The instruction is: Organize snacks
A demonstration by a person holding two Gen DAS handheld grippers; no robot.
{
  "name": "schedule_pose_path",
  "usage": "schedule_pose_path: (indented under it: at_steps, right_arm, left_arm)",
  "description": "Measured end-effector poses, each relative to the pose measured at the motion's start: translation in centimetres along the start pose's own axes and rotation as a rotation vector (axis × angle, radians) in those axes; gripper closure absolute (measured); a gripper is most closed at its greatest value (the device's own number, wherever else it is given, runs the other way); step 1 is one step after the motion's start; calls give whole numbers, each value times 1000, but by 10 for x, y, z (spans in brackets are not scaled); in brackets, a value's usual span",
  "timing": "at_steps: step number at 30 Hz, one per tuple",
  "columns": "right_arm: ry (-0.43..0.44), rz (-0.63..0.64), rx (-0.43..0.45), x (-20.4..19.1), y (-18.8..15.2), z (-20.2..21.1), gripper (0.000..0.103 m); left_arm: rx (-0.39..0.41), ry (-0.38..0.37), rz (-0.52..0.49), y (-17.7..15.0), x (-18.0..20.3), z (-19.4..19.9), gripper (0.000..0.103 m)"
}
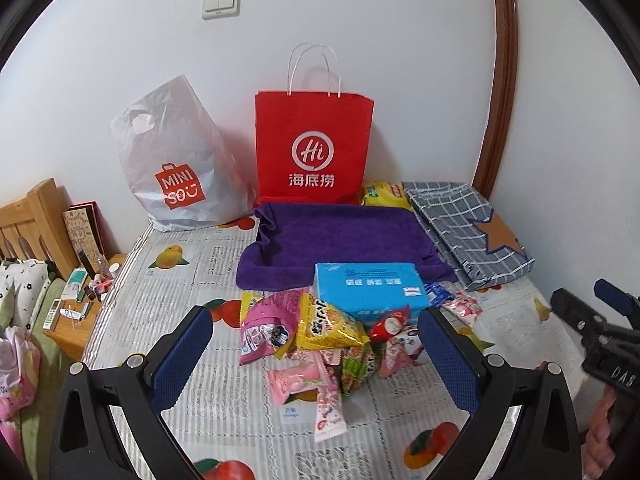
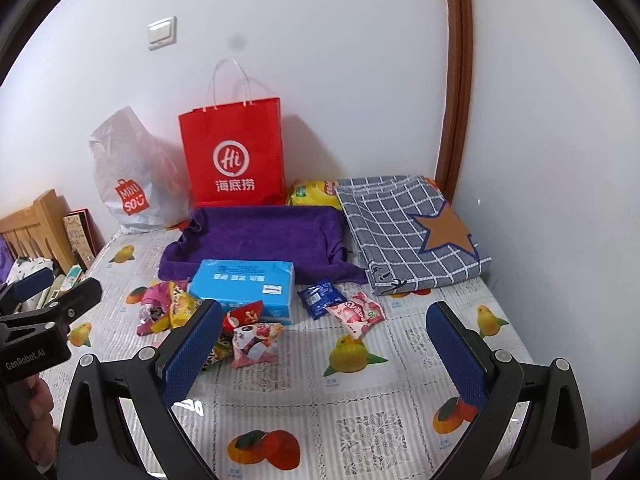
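Nearest the left wrist camera, the left gripper [image 1: 314, 344] hangs above the table with its blue-padded fingers [image 1: 182, 354] spread wide, holding nothing and touching nothing. Between them, lower down, lies the snack pile [image 1: 320, 340] on the fruit-printed tablecloth [image 1: 168, 280]: a pink pouch [image 1: 266, 326] at the left, a yellow packet [image 1: 326, 326] leaning over it, a red wrapper [image 1: 390, 322] to the right, and small pink candy packs [image 1: 298, 380] nearest the camera. The packs lie crumpled and overlapping, pointing every which way.

In the right wrist view, the right gripper [image 2: 324, 344] is likewise spread wide and empty, hovering over bare cloth to the right of the pile. A dark blue sachet [image 2: 320, 296] and a pink strawberry packet [image 2: 356, 312] lie apart from the heap, side by side and touching, each with its long axis slanting from far left to near right.

Just behind the pile sits a blue box [image 1: 370, 290], lying flat, its long side running left to right; the nearest snacks rest against its front face. Its far edge lies on a purple towel [image 1: 340, 236], spread flat. To the right of that is a folded grey checked cloth [image 2: 404, 224] with a brown star. A yellow bag [image 2: 312, 194] peeks out behind it.

Farthest back, against the white wall, a red paper bag [image 1: 314, 148] stands upright, handles up, and a white plastic bag [image 1: 176, 156] slumps beside it to the left.
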State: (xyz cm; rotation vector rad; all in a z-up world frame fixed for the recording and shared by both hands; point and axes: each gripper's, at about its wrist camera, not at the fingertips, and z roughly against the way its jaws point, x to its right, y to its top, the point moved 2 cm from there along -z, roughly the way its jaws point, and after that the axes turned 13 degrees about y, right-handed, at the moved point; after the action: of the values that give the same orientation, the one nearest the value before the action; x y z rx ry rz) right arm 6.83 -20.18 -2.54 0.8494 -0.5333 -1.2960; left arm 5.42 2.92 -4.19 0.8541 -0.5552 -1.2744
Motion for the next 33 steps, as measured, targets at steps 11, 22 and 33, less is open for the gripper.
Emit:
schedule_pose_path:
  at_steps: [11,22,33]
  right_arm:
    - [-13,-74,-119,53,-29,-70,3]
    - [4,-104,-196,93,-40,-159,10]
    - [32,-57,-257,115,-32,-222,13]
  left_arm:
    - [-186,24,4,-16,-10,-81,1]
    - [-243,49,19,-18,-16,-128,1]
    - [-284,65,44,-8,-16,-155,1]
